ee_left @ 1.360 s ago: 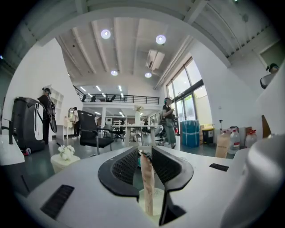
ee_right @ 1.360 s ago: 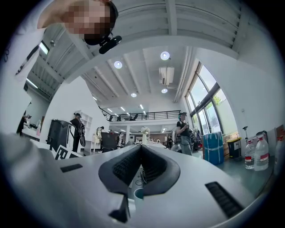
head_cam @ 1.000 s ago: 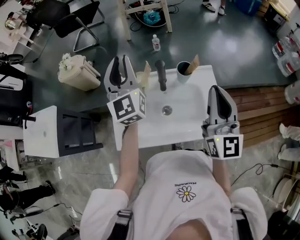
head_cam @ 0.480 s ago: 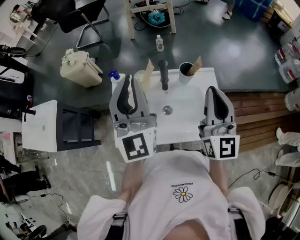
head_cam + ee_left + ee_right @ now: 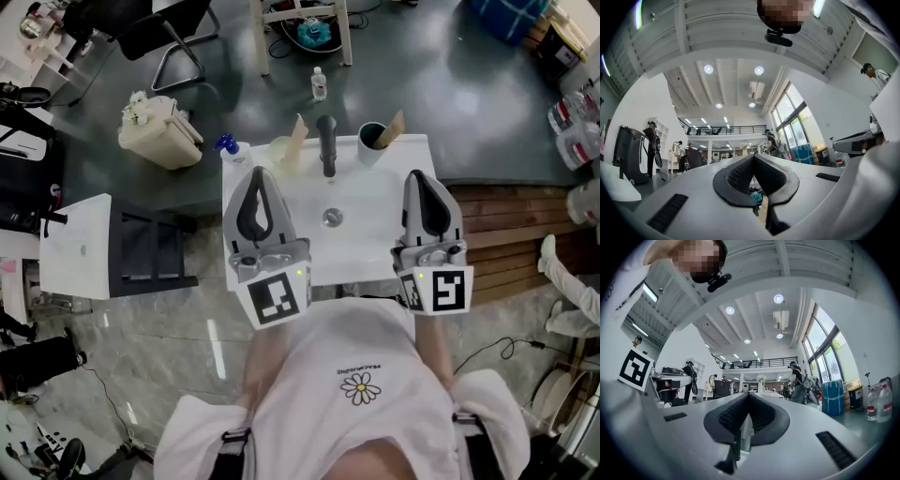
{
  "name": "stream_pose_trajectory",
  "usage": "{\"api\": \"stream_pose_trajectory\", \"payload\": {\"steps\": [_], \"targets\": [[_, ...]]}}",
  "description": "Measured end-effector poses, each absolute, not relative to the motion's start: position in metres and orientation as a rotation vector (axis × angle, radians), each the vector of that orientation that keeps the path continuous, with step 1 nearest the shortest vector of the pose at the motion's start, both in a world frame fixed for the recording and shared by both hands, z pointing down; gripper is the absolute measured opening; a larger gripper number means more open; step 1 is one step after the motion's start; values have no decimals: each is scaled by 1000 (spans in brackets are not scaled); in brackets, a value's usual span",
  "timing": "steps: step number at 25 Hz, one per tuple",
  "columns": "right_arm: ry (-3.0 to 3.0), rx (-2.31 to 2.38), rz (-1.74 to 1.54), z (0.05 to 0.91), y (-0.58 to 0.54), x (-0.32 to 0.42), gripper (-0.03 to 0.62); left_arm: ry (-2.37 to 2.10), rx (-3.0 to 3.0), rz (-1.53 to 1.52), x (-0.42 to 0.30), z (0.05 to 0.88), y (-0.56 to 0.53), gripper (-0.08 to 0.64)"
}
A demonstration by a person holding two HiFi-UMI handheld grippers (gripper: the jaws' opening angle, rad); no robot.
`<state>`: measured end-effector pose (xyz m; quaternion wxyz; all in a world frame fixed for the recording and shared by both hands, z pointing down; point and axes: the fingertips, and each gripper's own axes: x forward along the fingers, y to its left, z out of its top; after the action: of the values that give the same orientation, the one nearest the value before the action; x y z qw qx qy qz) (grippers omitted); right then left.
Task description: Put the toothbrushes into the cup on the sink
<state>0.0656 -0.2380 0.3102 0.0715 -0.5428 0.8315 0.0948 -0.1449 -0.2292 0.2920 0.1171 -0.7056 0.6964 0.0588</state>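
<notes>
The left tongs [image 5: 259, 176] and right tongs [image 5: 424, 178] were closed and empty above the sink [image 5: 375, 234]. One toothbrush [image 5: 391, 127] stood in the dark cup [image 5: 368, 145] and a second toothbrush [image 5: 298, 137] in a pale cup [image 5: 279, 153]. The task looked nearly done.

Sink basin [image 5: 367, 214] open; faucet [image 5: 325, 147] behind

Dark floor [image 5: 487, 103] — tall windows [image 5: 825, 357] (ceiling lights [image 5: 778, 298]).

You're standing in a tall open lab hall: mezzanine railing [image 5: 759, 363] mid-frame, big windows [image 5: 825, 355] right, office chair [image 5: 155, 30] upper left
</notes>
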Motion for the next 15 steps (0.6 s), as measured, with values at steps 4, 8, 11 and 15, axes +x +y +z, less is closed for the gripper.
{"api": "stream_pose_trajectory", "payload": {"steps": [4,8,11,15], "targets": [[2510,-1633,301,311,-237,62,12,2042,-2063,166,-147,293,-229,15],[2512,-1637,306,312,-238,61,12,2048,-2070,163,-149,296,-231,15],[2514,-1642,303,313,-240,62,12,2047,-2072,166,-149,296,-233,15],[2517,-1649,296,313,-240,62,12,2045,-2071,163,-150,292,-233,15]]}}
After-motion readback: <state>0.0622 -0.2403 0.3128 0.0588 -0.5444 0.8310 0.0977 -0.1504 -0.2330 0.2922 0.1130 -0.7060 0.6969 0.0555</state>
